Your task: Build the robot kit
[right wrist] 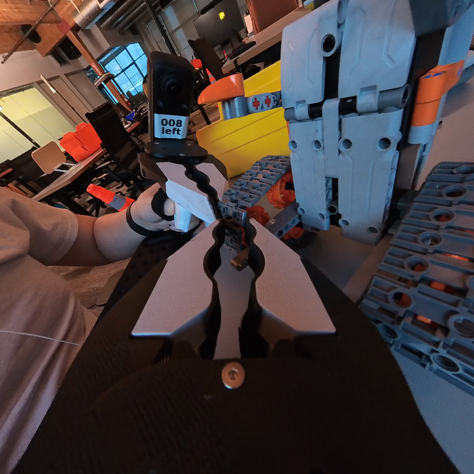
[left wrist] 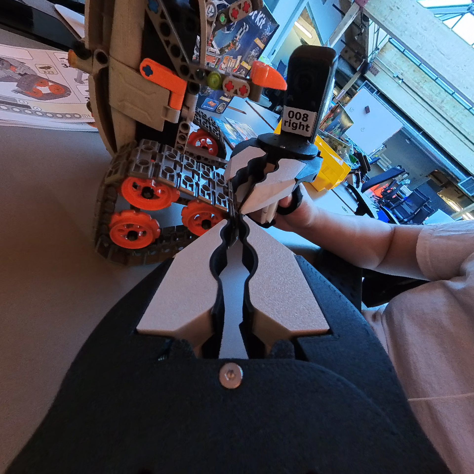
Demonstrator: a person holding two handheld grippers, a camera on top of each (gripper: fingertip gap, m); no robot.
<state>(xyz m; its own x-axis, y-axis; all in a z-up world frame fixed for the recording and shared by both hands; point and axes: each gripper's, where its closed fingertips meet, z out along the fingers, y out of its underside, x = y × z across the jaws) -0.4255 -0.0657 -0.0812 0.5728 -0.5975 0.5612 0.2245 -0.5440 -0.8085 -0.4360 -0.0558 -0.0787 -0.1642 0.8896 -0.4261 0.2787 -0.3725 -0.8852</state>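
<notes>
I am clamping both the left gripper (left wrist: 234,223) and right gripper (right wrist: 234,225) on the grey track (left wrist: 184,177) of the tracked model (left wrist: 143,107); yellow bin (right wrist: 246,138) sitting at 12 o'clock, contents hidden.

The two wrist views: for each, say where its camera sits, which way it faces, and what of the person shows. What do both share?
Left wrist view: sits on the left gripper, faces the tracked toy model on the table; a forearm shows.
Right wrist view: sits on the right gripper, faces the model's grey panels; a hand and sleeve show.
Shared: both grippers pinching the grey track, and the yellow bin.
</notes>
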